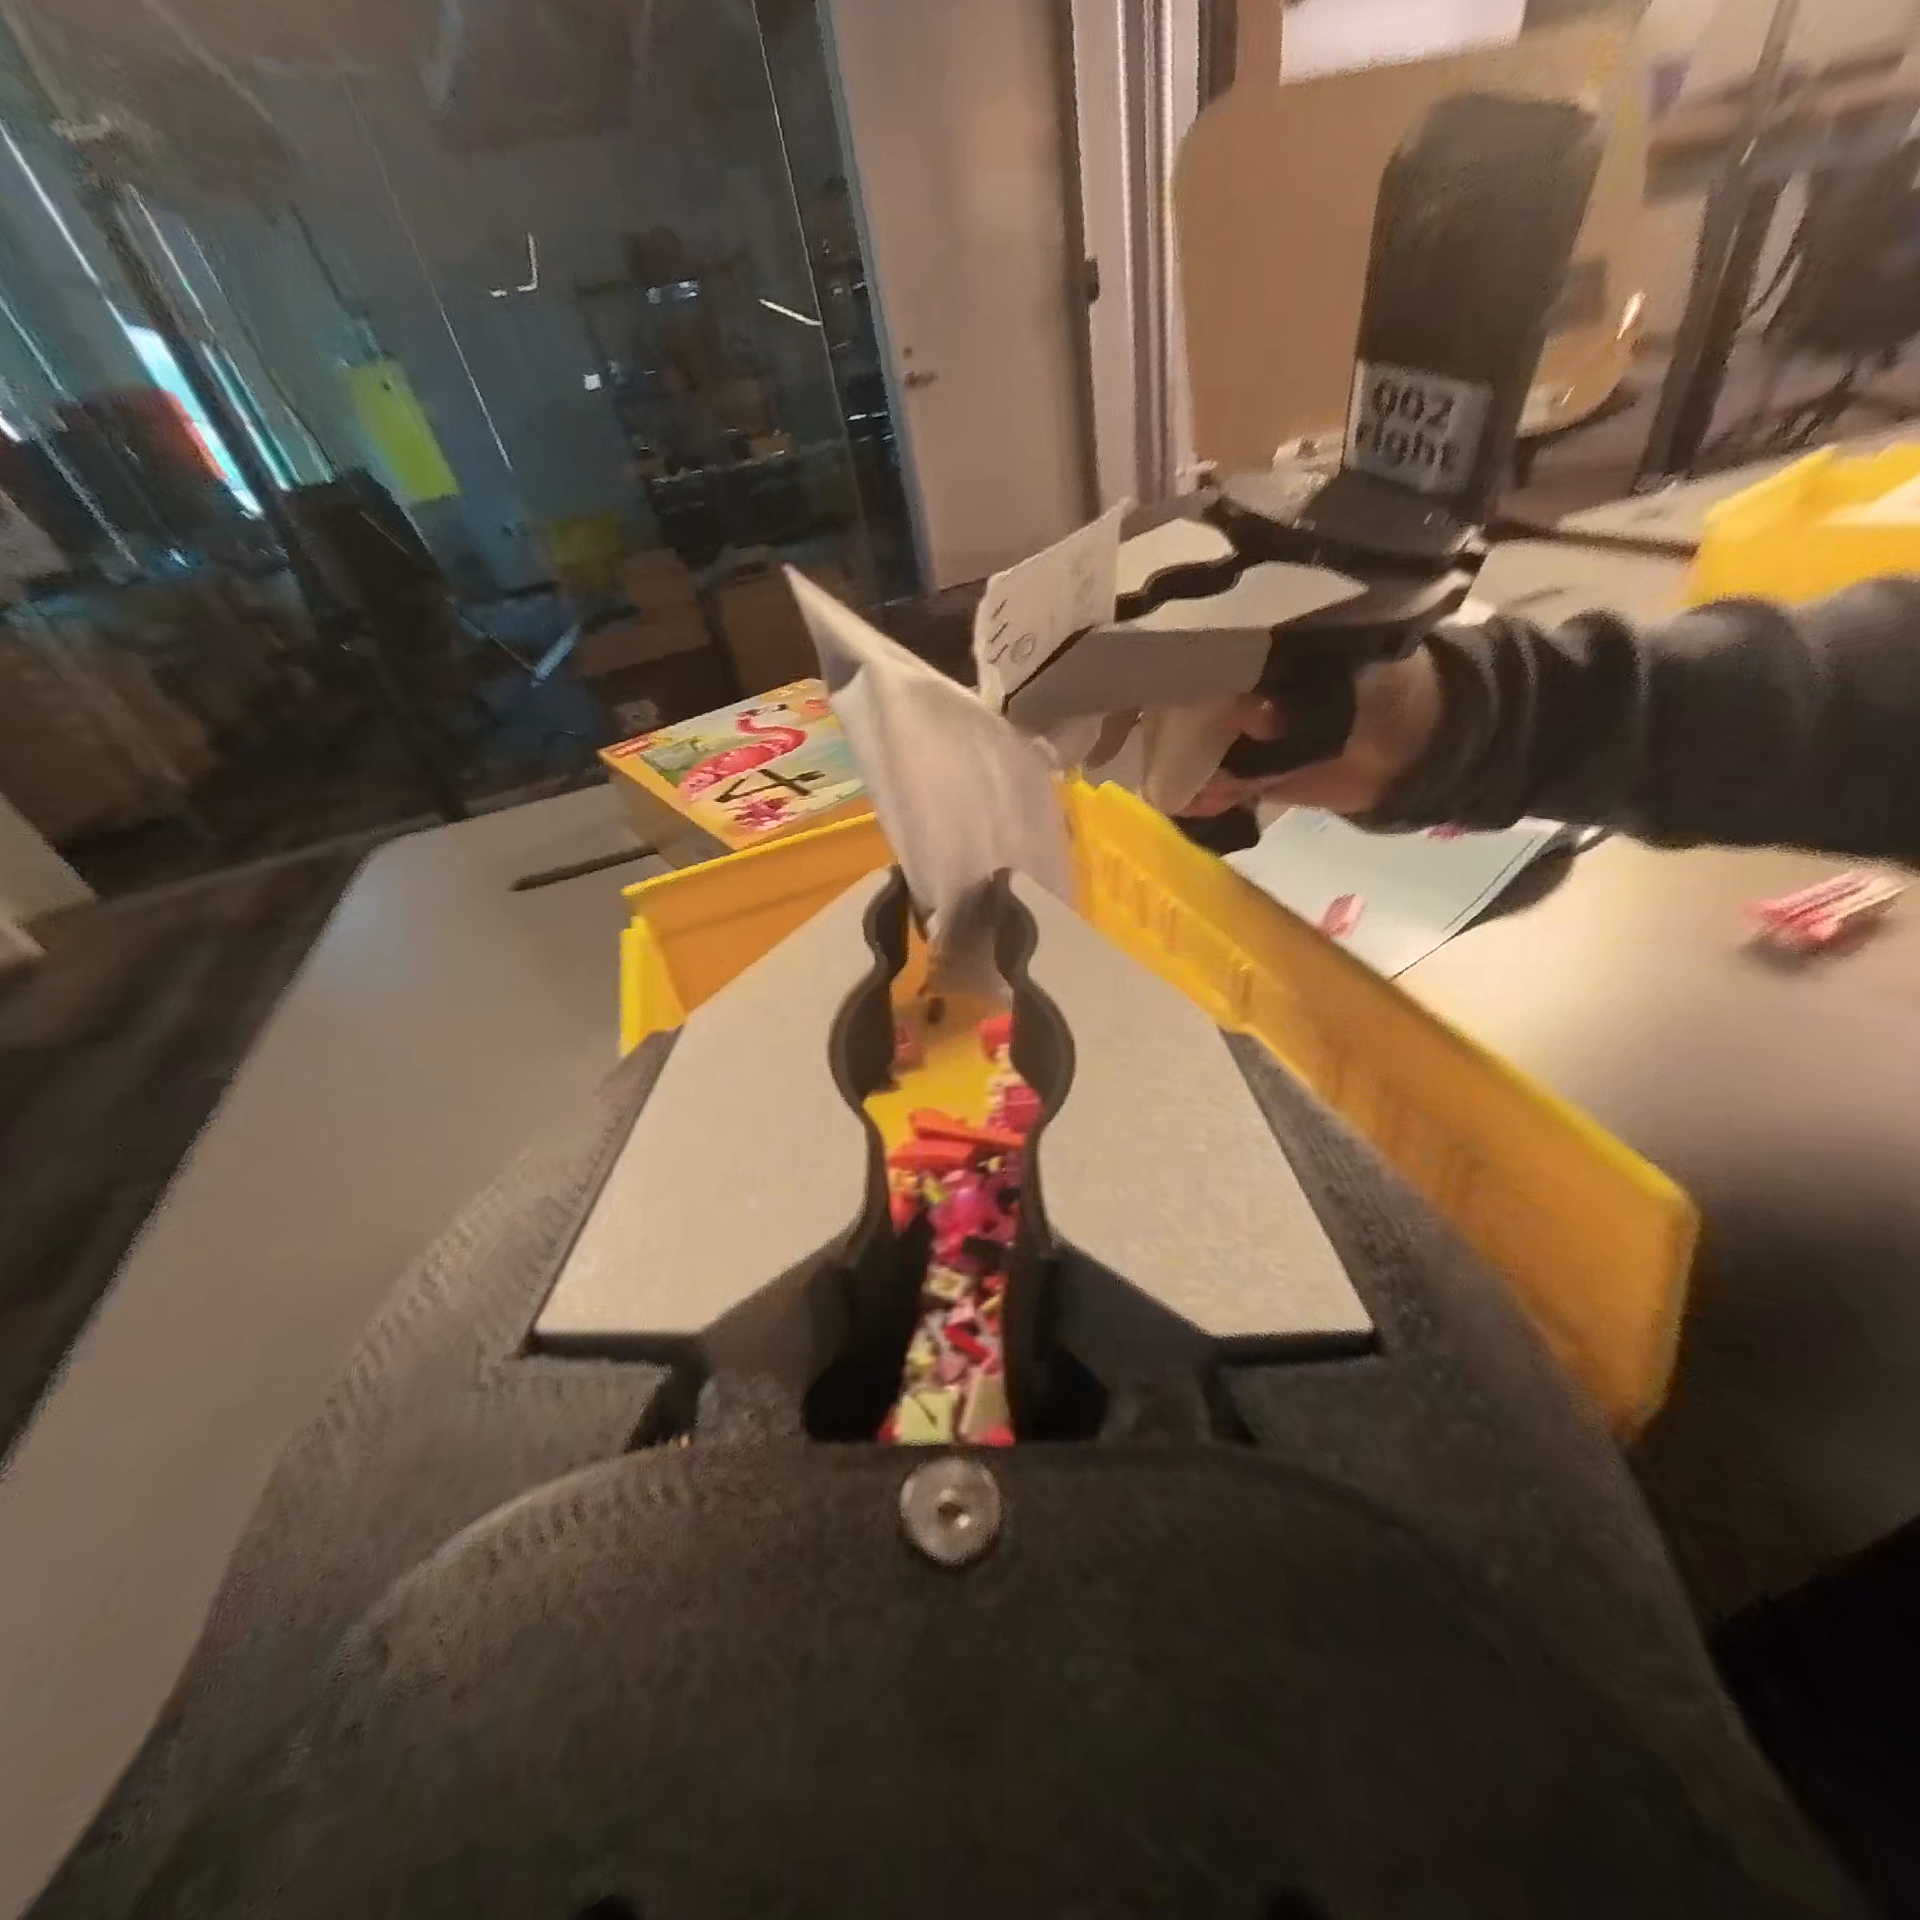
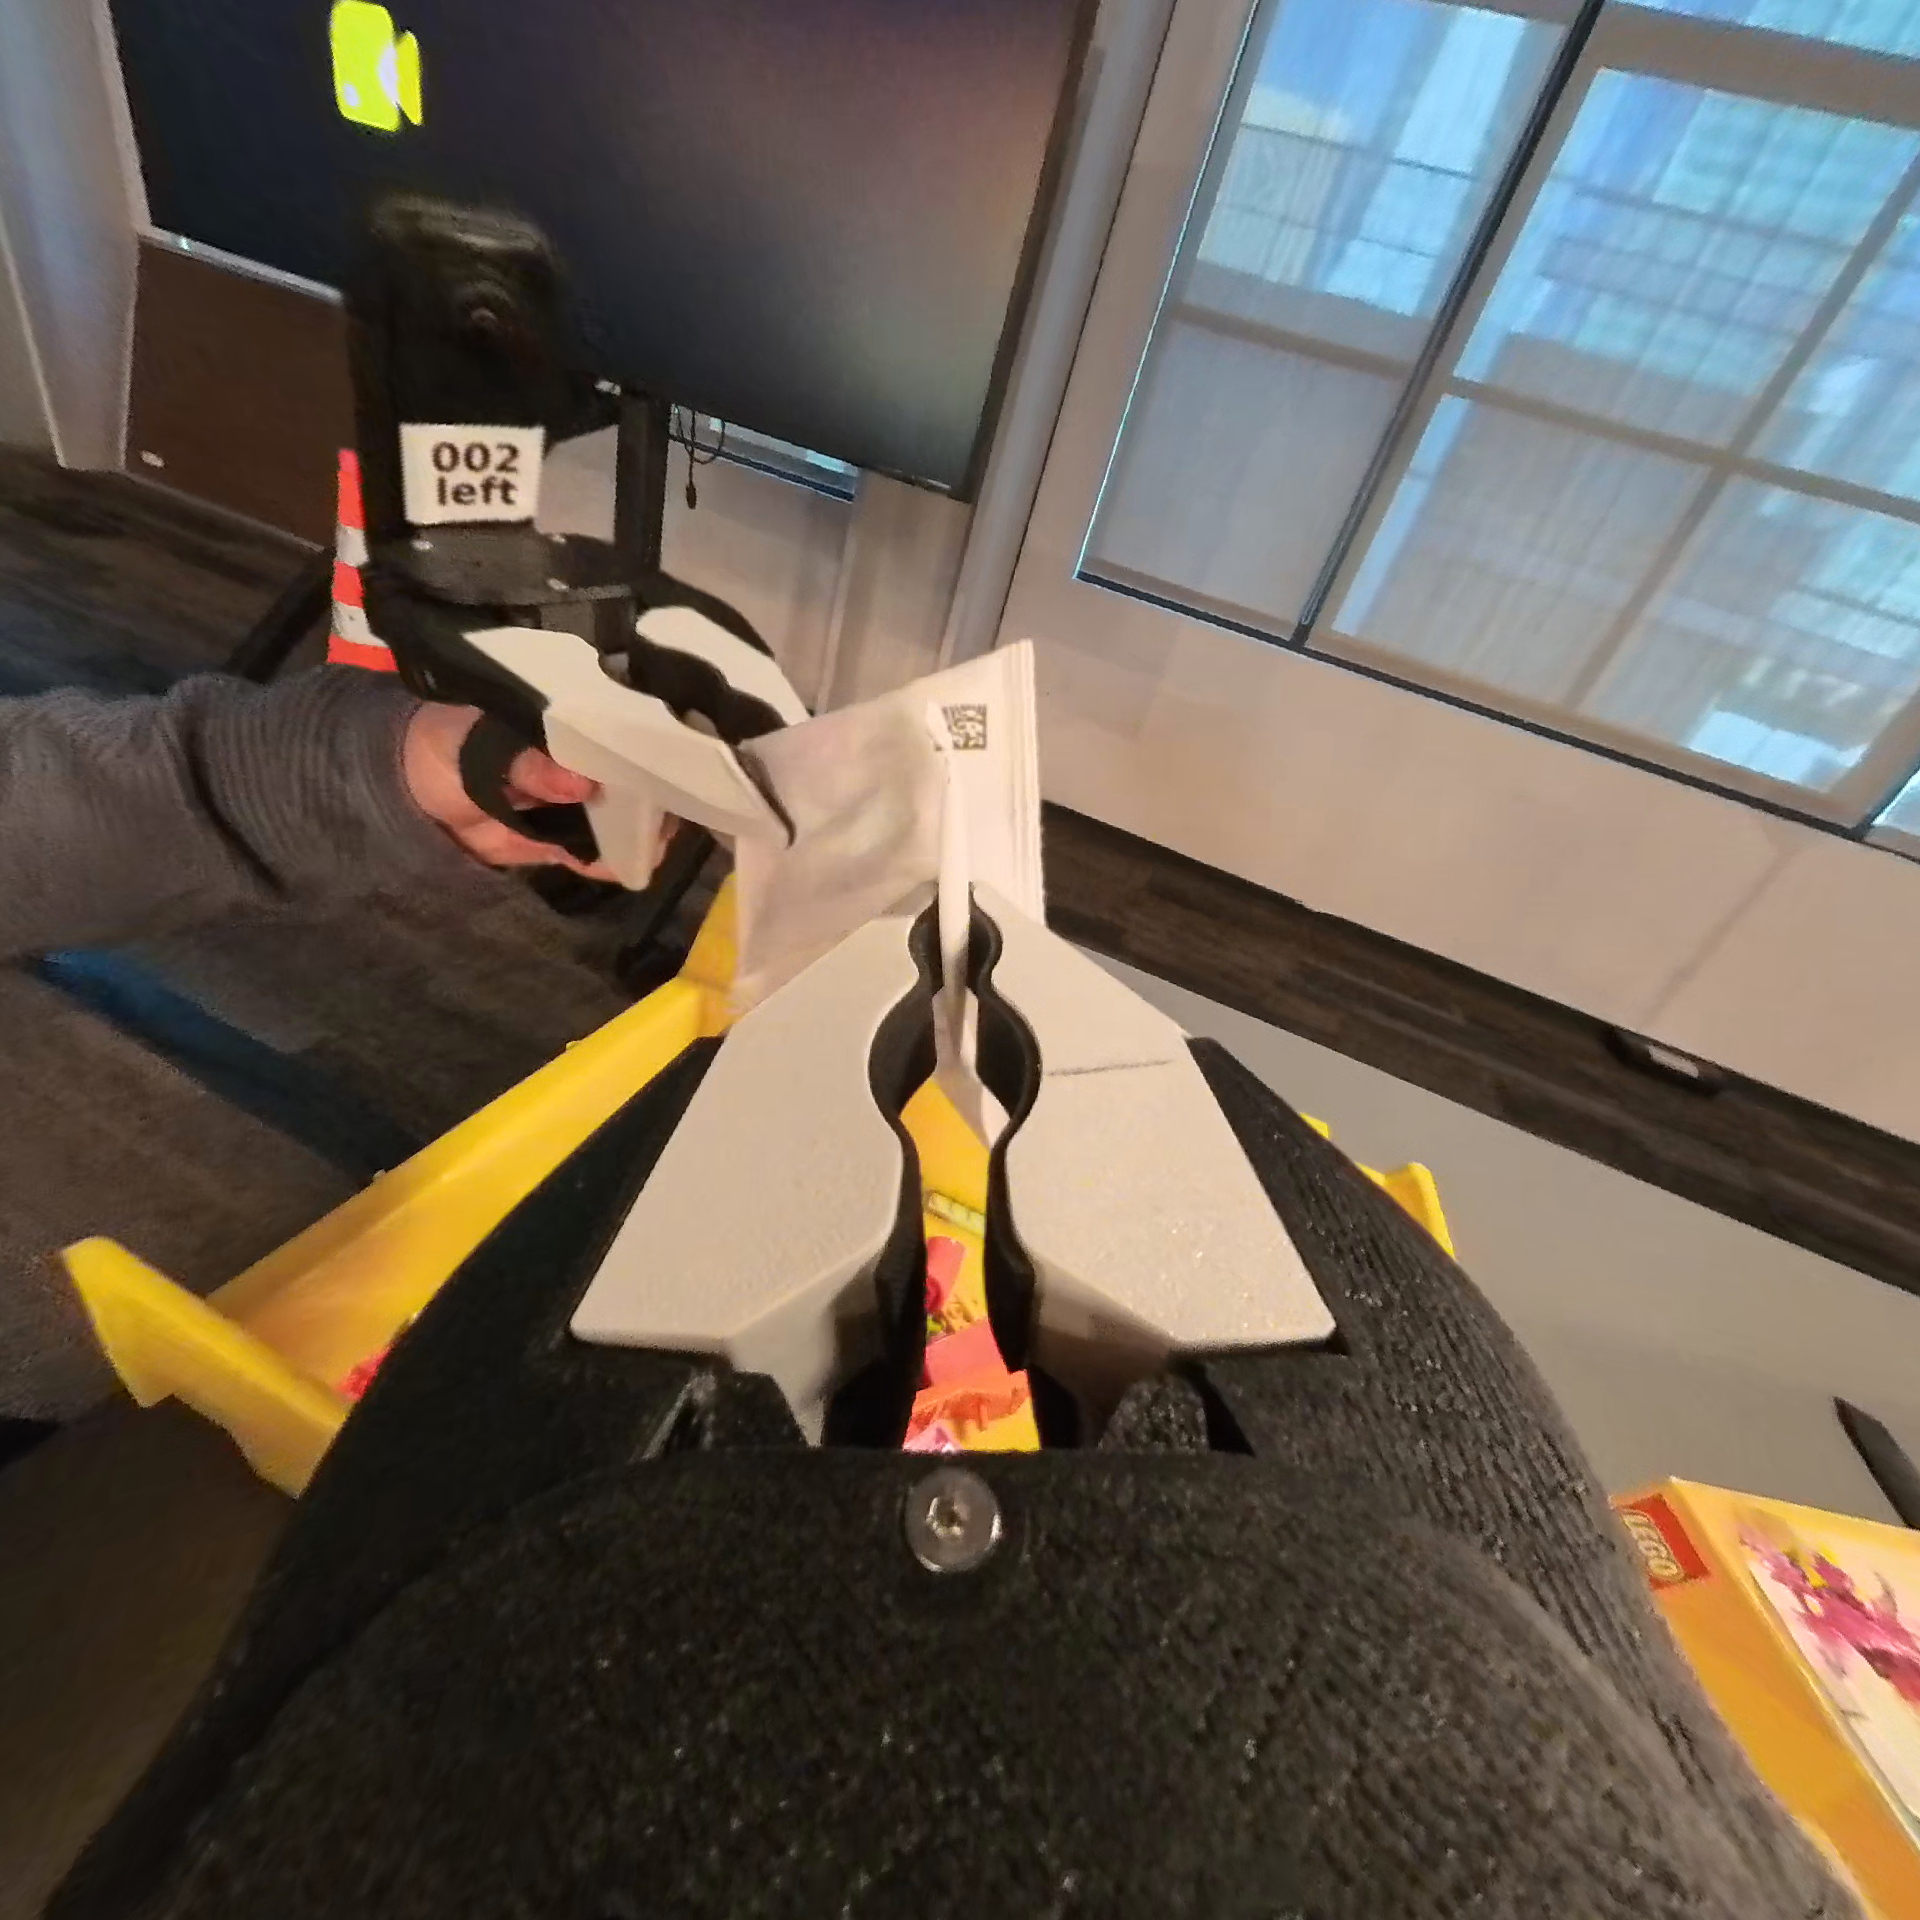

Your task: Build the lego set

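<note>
two hand-held grippers share one white paper bag [image 1: 935, 769] above a yellow bin [image 1: 1382, 1049]. the left gripper [image 1: 951, 914] has its jaws nearly together, clamped on a crumpled lower corner of the bag, the paper bunched between the dark pads at the very tips. the right gripper [image 2: 961, 935] has its jaws pressed flat together on the bag's opposite edge, a thin fold of paper running down between the pads [image 2: 992, 966] and out below them. from the left jaws the bag rises up and away toward the right gripper [image 1: 1049, 675], which comes in from the far right and bites the upper edge; from the right jaws the sheet spreads left toward the left gripper [image 2: 769, 800], which comes in from the left. the bag's long axis runs between the two grips, slanting upward, its free top edge with a small printed code standing above the right jaws. both grips sit right at the bag, neither nearer than the other. directly beneath, the bin holds a heap of small red, pink and orange bricks [image 1: 956, 1226]. the bin rests on a grey tabletop [image 1: 208, 1195]. beyond it lies a yellow toy box [image 1: 738, 779] with a pink flamingo picture; a pale blue sheet [image 1: 1403, 883] and a small pink piece [image 1: 1829, 909] lie to the right. a sleeved hand [image 1: 1340, 748] grips the right tool's handle.
</note>
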Demonstrator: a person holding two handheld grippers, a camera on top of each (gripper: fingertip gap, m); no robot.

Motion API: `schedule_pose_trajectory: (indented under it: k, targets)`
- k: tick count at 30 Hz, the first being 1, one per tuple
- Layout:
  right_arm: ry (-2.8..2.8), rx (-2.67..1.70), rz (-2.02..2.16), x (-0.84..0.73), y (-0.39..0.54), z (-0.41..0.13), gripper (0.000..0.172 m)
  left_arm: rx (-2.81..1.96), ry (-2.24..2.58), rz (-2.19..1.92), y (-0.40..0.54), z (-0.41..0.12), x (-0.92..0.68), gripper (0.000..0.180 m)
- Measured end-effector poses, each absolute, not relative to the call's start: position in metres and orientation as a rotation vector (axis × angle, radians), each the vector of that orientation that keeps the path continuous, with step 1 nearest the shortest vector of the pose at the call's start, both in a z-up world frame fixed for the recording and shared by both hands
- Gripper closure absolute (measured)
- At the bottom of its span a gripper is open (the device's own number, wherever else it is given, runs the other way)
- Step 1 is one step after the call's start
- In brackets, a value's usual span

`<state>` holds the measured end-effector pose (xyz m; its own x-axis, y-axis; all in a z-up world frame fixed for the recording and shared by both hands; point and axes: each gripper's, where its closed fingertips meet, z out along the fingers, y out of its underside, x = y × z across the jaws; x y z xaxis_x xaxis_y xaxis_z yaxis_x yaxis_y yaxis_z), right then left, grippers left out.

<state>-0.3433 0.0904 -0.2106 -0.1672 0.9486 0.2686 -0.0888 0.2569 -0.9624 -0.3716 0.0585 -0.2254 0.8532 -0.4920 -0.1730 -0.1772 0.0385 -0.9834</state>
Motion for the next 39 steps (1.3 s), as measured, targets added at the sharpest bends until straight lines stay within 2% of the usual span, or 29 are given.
schedule_pose_trajectory:
  k: [8, 12, 14, 18, 20, 26, 30, 35, 39]
  targets:
    - [-1.521, -0.958, 1.163, -0.338, 0.095, -0.222, 0.17, -1.58, 0.702, -0.121, 0.057, -0.233, -0.371, 0.172]
    - [-1.61, -0.999, 1.078, -0.34, 0.097, -0.231, 0.139, -1.637, 0.779, -0.094, 0.057, -0.243, -0.368, 0.172]
    - [-1.679, -0.994, 1.041, -0.34, 0.093, -0.238, 0.134, -1.675, 0.822, -0.107, 0.056, -0.25, -0.365, 0.172]
    - [-1.856, -1.0, 0.964, -0.339, 0.083, -0.26, 0.153, -1.734, 0.899, -0.097, 0.056, -0.263, -0.359, 0.172]
    - [-1.905, -1.012, 0.948, -0.336, 0.083, -0.266, 0.172, -1.765, 0.881, -0.101, 0.056, -0.266, -0.361, 0.172]
    - [-1.856, -1.032, 1.087, -0.333, 0.081, -0.263, 0.172, -1.812, 0.714, -0.277, 0.053, -0.266, -0.366, 0.164]
    - [-1.817, -1.042, 1.16, -0.33, 0.082, -0.256, 0.172, -1.733, 0.676, -0.342, 0.05, -0.258, -0.367, 0.18]
    - [-1.828, -1.05, 1.105, -0.33, 0.082, -0.258, 0.172, -1.727, 0.673, -0.412, 0.054, -0.256, -0.356, 0.18]
    - [-1.766, -1.107, 1.083, -0.329, 0.096, -0.258, 0.172, -1.771, 0.62, -0.293, 0.066, -0.258, -0.366, 0.18]
